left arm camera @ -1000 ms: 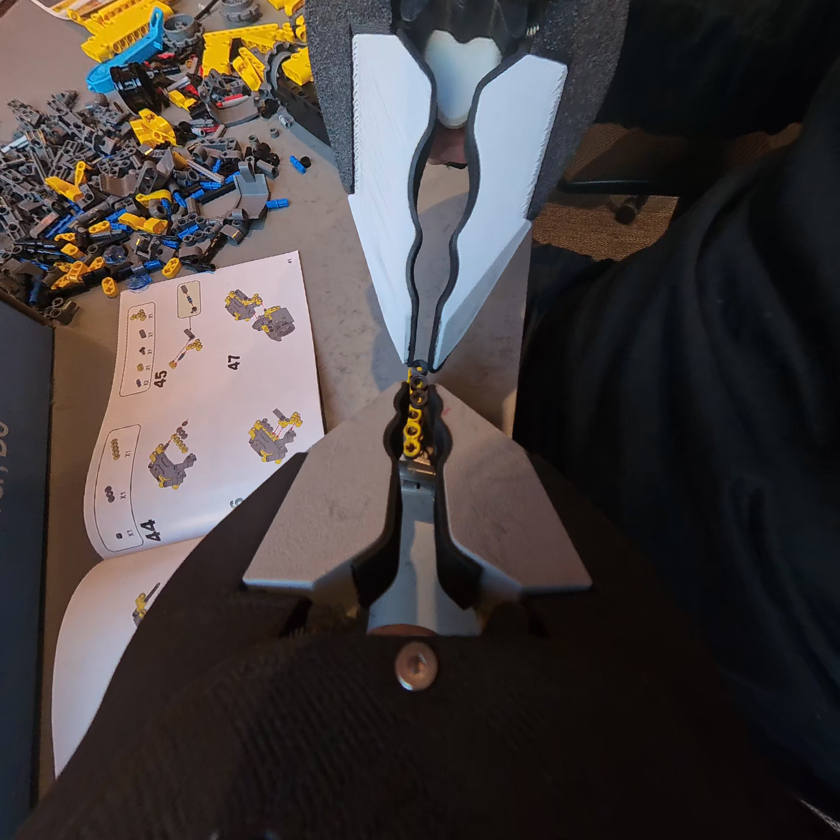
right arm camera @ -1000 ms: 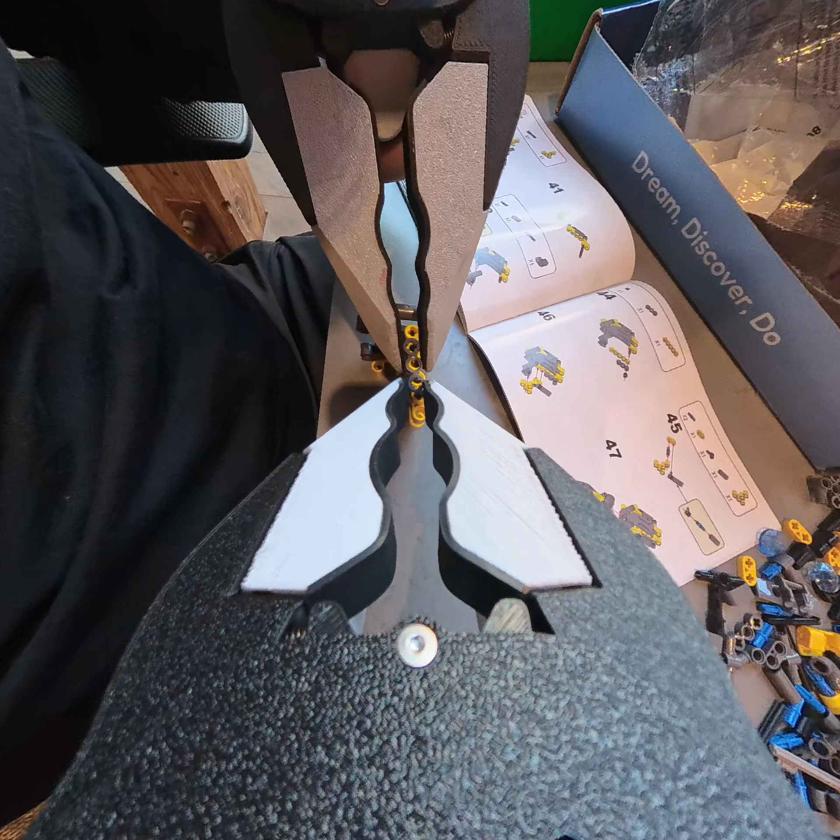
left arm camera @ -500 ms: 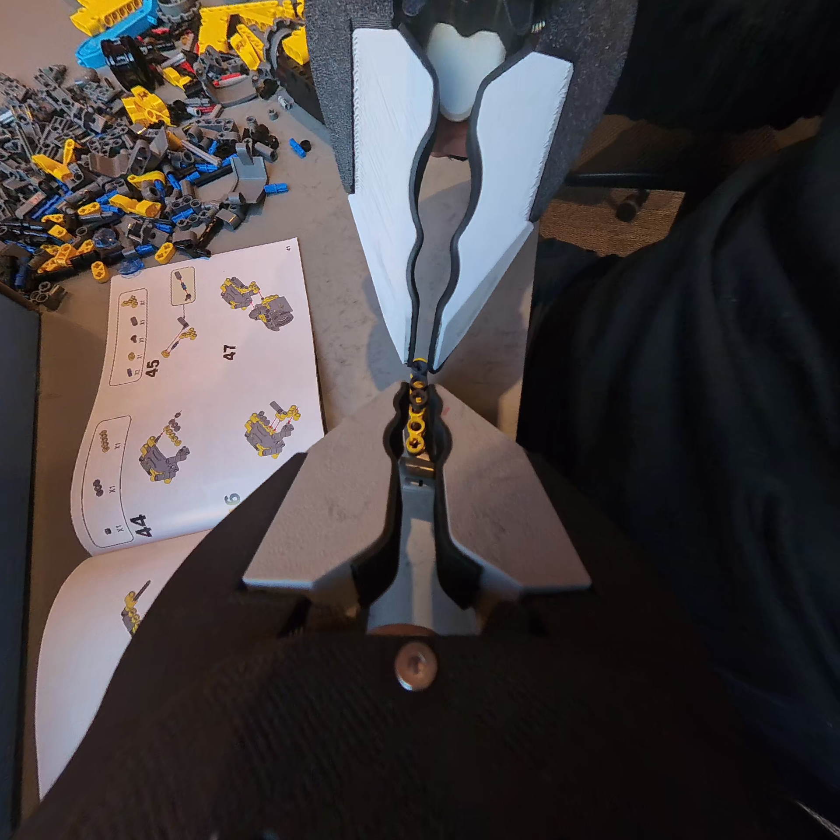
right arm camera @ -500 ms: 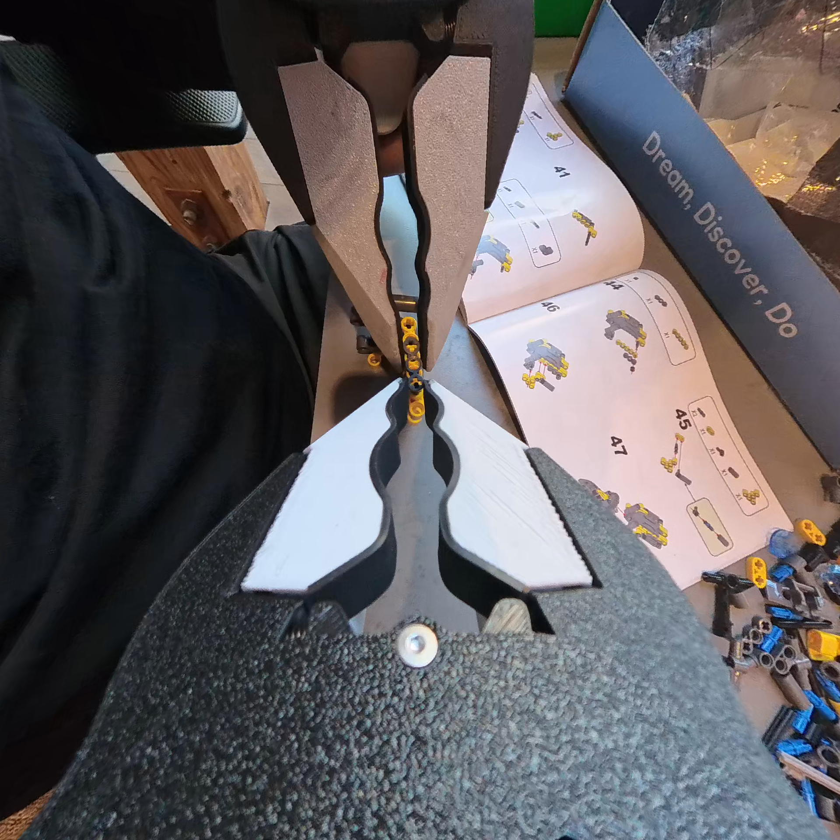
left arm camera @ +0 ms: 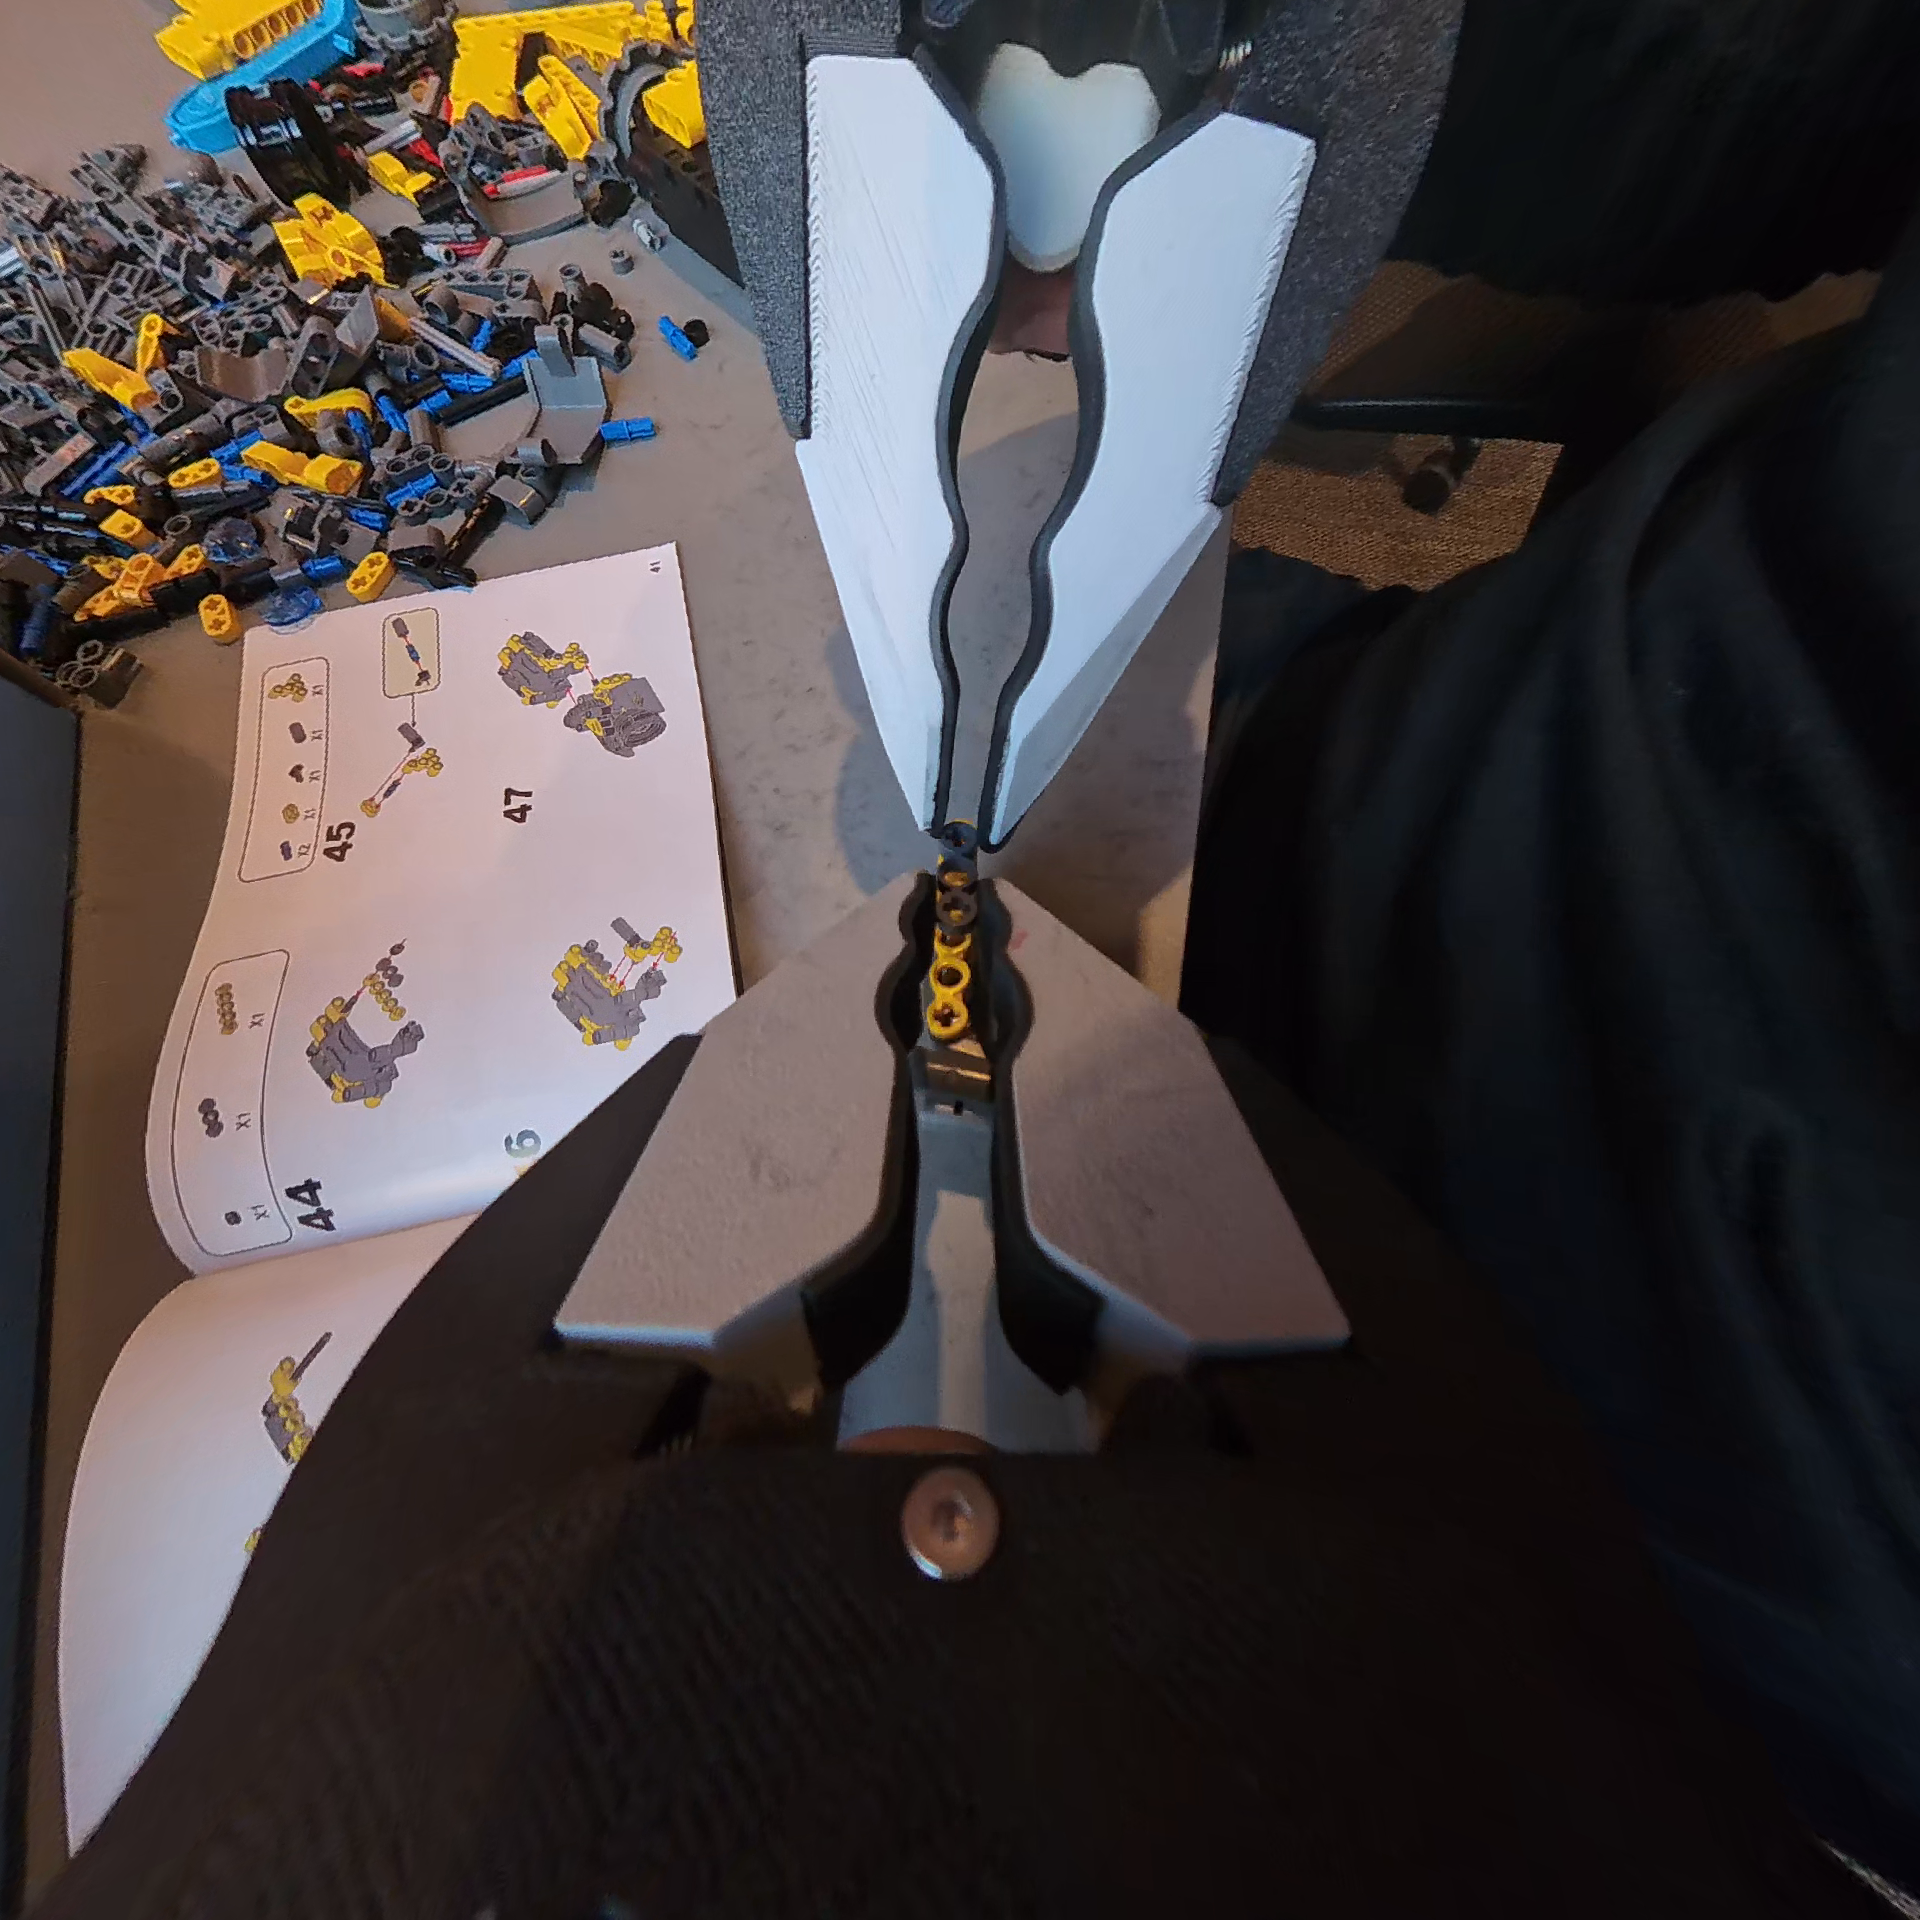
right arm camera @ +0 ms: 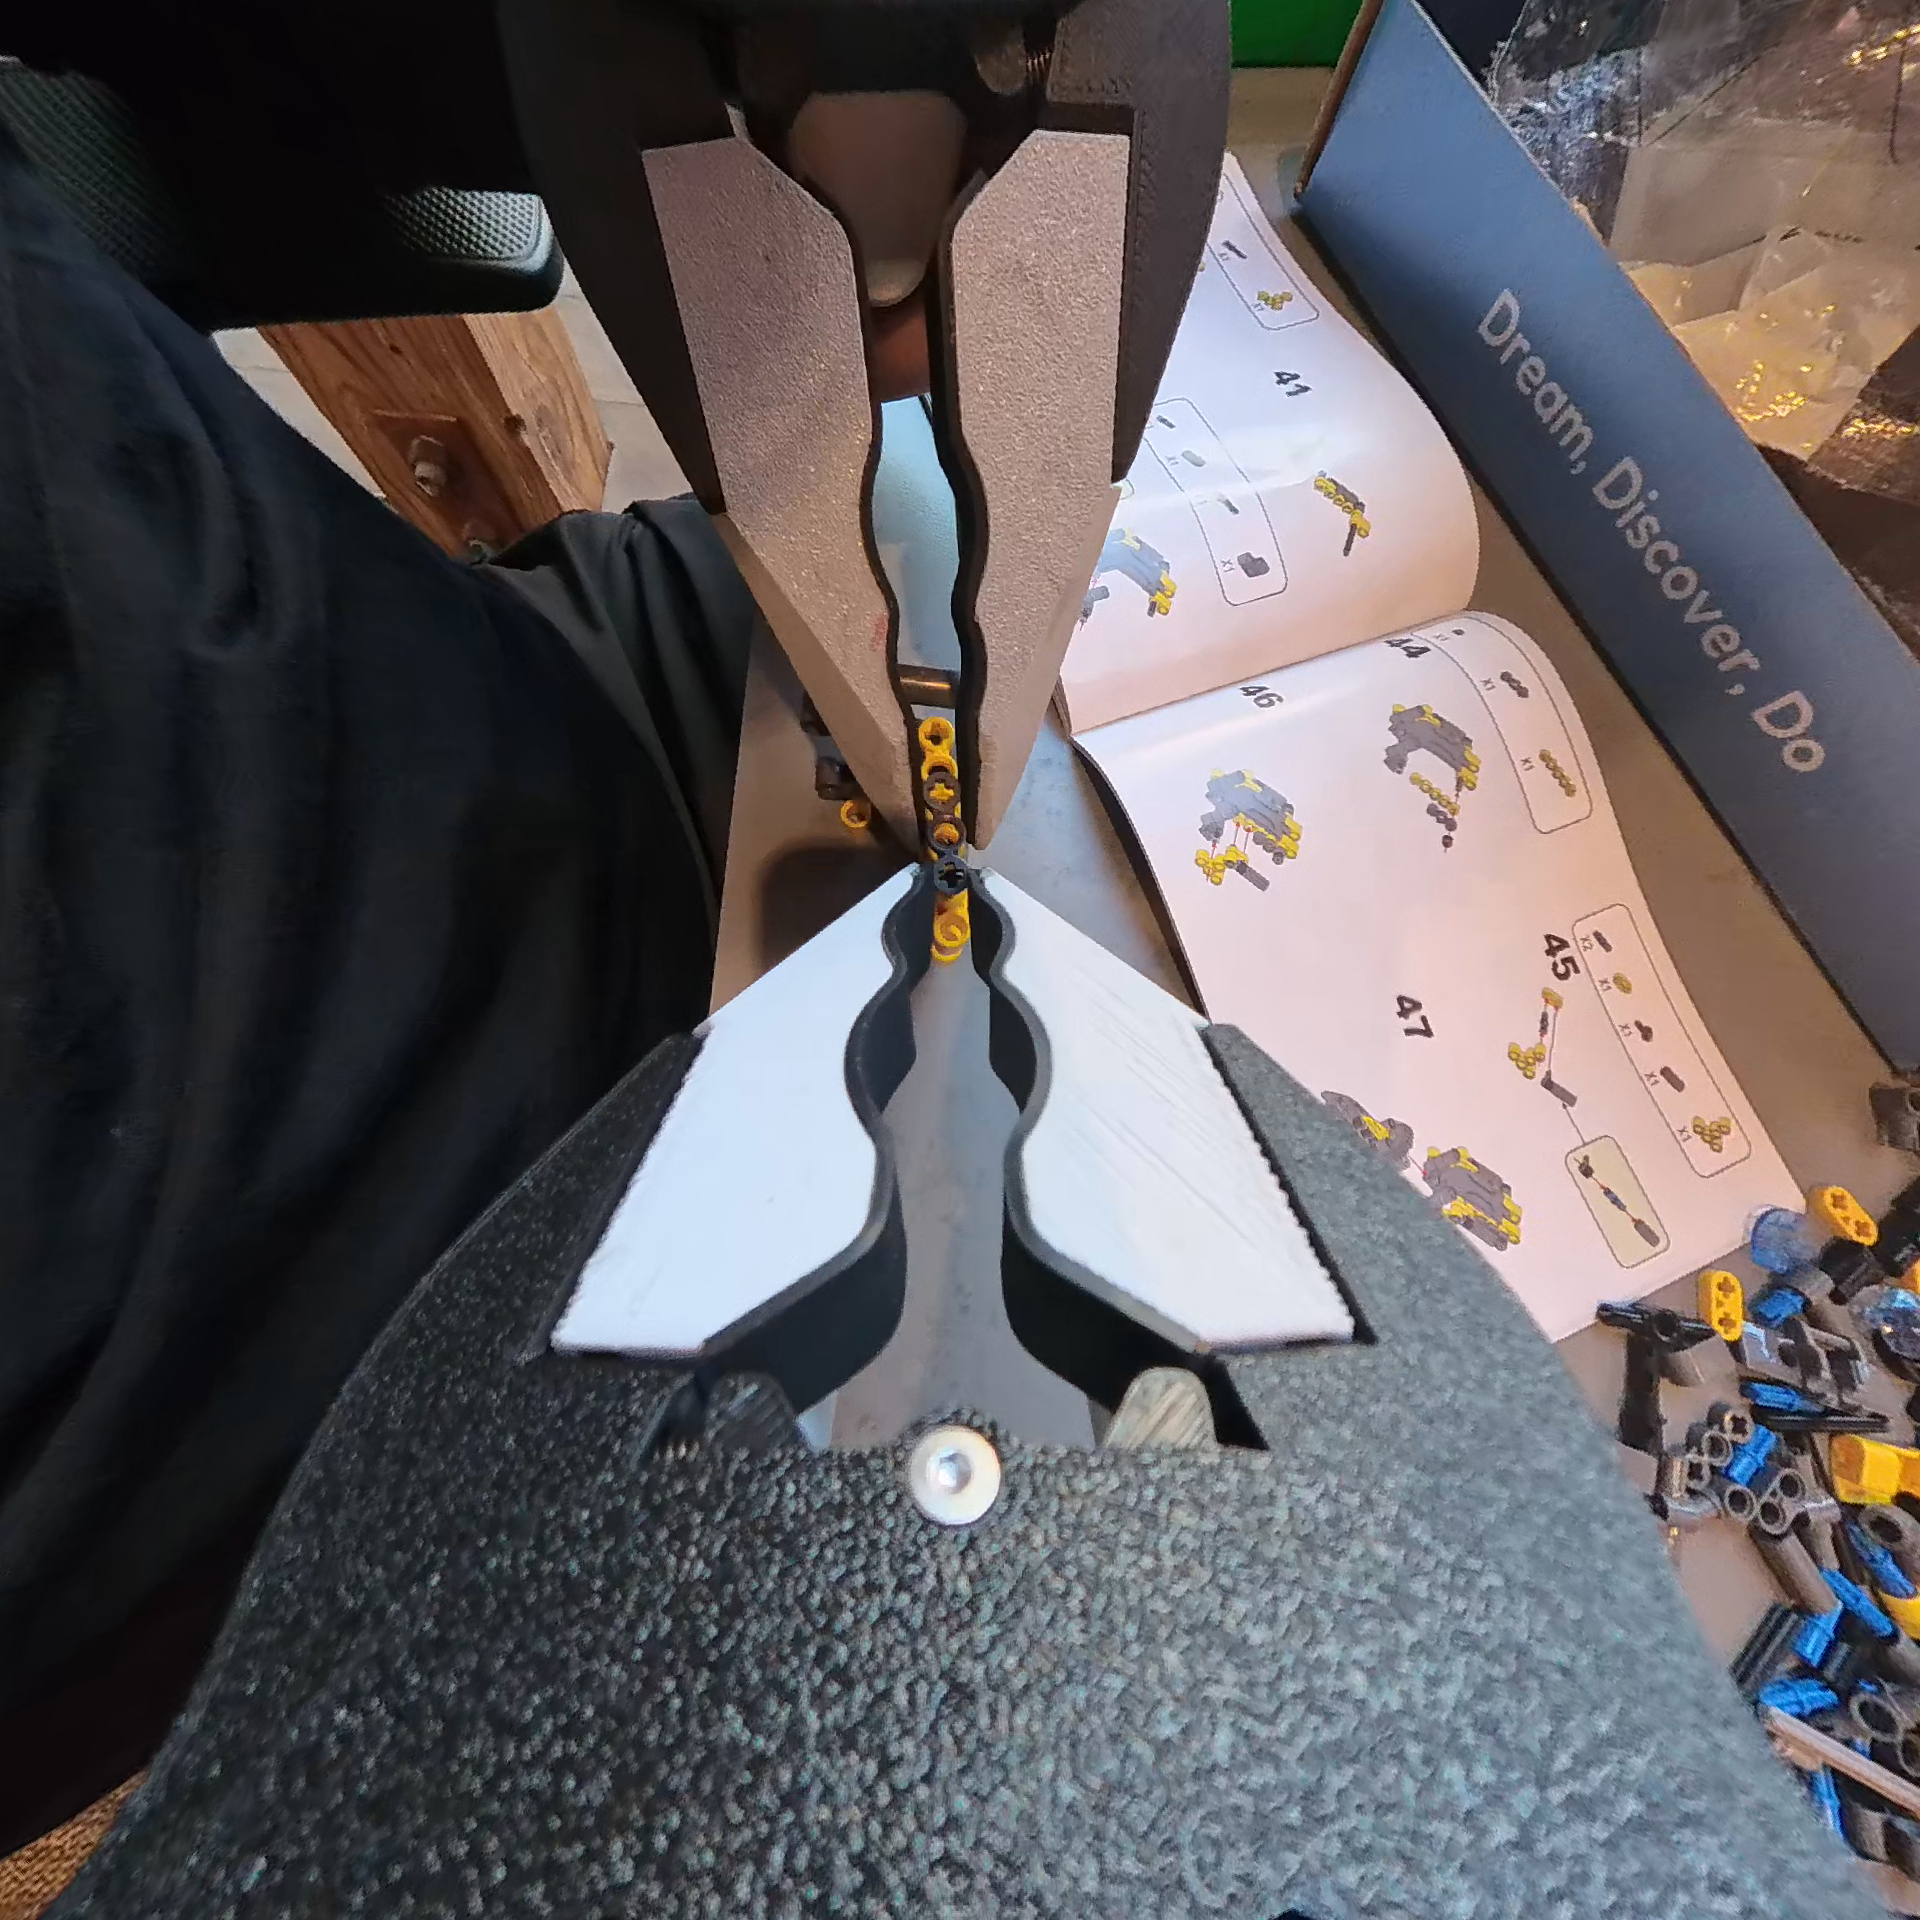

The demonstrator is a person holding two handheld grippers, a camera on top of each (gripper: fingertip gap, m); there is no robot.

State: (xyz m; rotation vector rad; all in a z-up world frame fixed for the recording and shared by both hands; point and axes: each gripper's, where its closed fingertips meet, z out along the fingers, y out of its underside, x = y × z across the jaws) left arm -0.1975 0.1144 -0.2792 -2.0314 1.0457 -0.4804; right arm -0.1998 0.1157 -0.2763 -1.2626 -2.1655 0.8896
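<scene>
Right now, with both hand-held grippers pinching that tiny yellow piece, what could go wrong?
1. The yellow beam is held only at the narrow tips of the left hand-held gripper and right hand-held gripper; a twist might pop it free.
2. It hangs near the table edge, so it could drop onto the person's lap.

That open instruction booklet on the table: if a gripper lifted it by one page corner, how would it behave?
Probably floppy: the instruction booklet is thin paper whose pages already bow up from the spine. Likely light, so it may slide across the smooth table when pushed. One pinched page might tear or crease.
</scene>
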